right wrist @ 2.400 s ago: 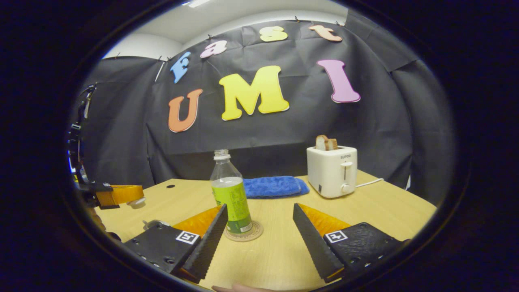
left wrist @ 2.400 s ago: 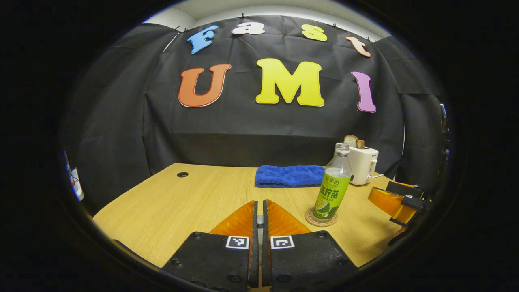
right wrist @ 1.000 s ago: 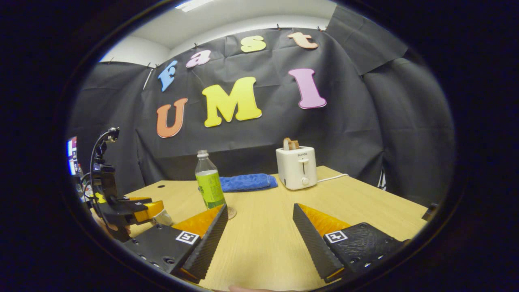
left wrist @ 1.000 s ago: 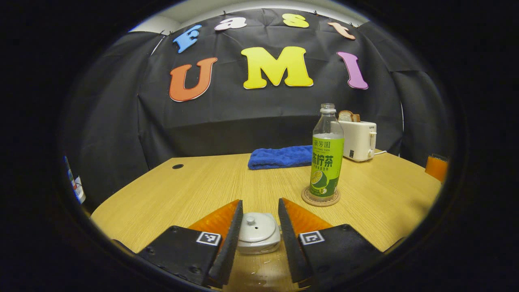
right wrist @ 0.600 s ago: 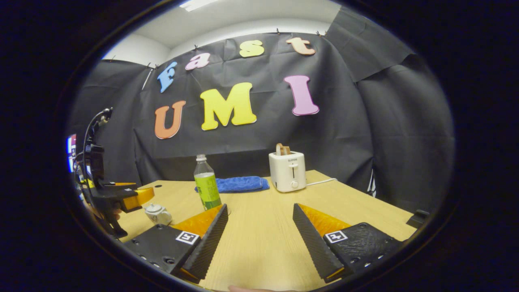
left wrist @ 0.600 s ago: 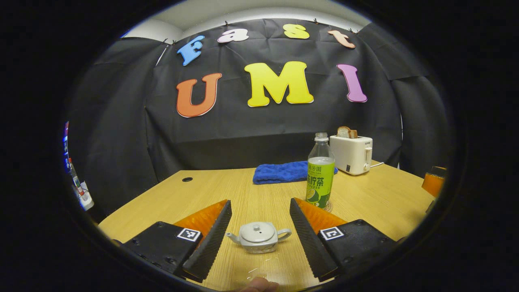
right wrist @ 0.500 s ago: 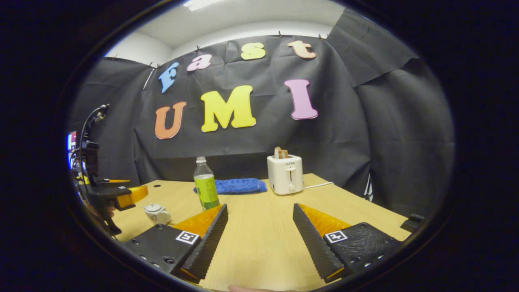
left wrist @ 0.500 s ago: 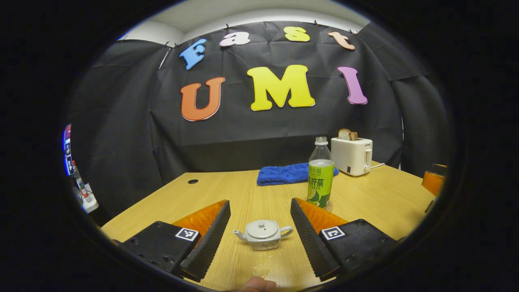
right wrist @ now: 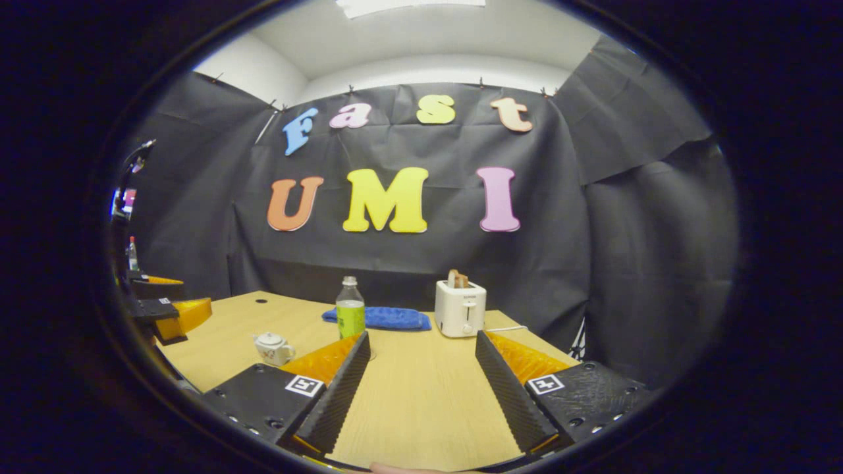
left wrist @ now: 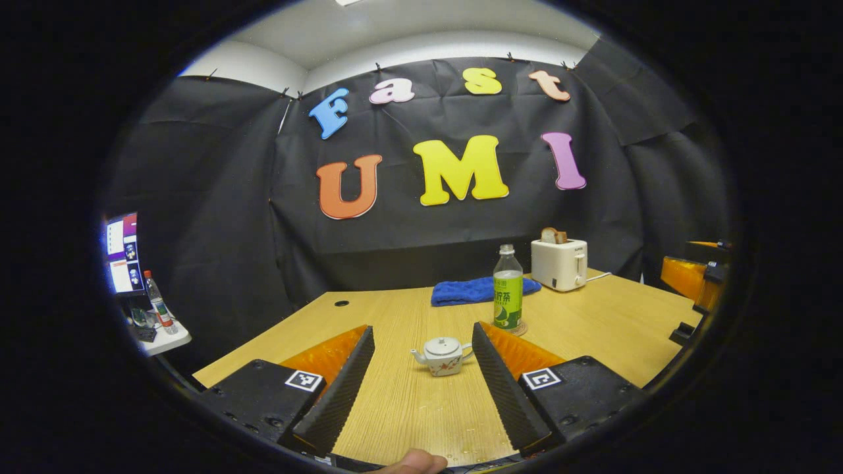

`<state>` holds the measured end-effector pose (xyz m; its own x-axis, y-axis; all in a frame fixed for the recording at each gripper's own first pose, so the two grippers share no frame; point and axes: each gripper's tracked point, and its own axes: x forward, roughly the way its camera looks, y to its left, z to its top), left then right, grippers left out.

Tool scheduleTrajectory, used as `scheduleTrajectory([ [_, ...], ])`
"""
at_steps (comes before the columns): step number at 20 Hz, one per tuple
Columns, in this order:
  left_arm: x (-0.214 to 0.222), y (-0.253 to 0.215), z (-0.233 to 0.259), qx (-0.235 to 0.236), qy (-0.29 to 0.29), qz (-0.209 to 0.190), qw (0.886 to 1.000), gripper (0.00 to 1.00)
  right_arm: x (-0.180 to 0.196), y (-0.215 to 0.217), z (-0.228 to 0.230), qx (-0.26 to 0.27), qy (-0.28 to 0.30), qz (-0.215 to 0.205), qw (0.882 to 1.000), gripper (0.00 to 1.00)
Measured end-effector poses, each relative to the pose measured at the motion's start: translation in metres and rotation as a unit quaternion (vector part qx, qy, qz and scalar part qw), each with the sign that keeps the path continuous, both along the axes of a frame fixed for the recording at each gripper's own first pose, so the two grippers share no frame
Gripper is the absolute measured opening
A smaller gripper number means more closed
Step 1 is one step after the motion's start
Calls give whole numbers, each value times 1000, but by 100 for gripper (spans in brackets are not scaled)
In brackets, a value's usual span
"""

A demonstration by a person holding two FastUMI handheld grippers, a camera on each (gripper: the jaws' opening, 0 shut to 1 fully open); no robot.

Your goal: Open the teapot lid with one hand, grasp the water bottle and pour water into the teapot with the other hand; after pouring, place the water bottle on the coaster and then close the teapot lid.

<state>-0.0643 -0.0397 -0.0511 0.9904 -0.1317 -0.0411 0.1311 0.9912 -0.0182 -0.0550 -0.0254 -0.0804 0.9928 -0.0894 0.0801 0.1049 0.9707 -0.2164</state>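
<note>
Lidded teapot (left wrist: pixel 442 355) straight ahead between the spread-apart fingers of the left gripper (left wrist: pixel 421 385), nearer than the empty, wide-open right gripper (right wrist: pixel 421 388); water bottle (left wrist: pixel 508 297) upright on its coaster (left wrist: pixel 519 328) beyond.

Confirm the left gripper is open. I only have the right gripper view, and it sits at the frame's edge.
Observer: Open. In the left gripper view the left gripper has its fingers wide apart, with the teapot farther off, untouched.
Operator: Bottle on the coaster? Its base is hidden here.
Observer: Yes. The water bottle stands upright on the coaster.
Operator: Table dry?
Observer: No. Water drops lie on the table near its front edge.
</note>
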Motion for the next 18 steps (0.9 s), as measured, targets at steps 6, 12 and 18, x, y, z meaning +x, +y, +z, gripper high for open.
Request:
scheduleTrajectory([
  [6, -31, 1, 20, -2, -24, -2, 1000, 94, -44, 25, -1, -42, -11, 11, 999, 96],
  [12, -39, -16, 17, 2, -23, -19, 1000, 94, -49, 0, 2, -53, -17, -19, 998, 94],
  [18, -41, -17, 17, -5, -23, -25, 999, 94, -41, -21, -13, -16, 16, -39, 999, 95],
])
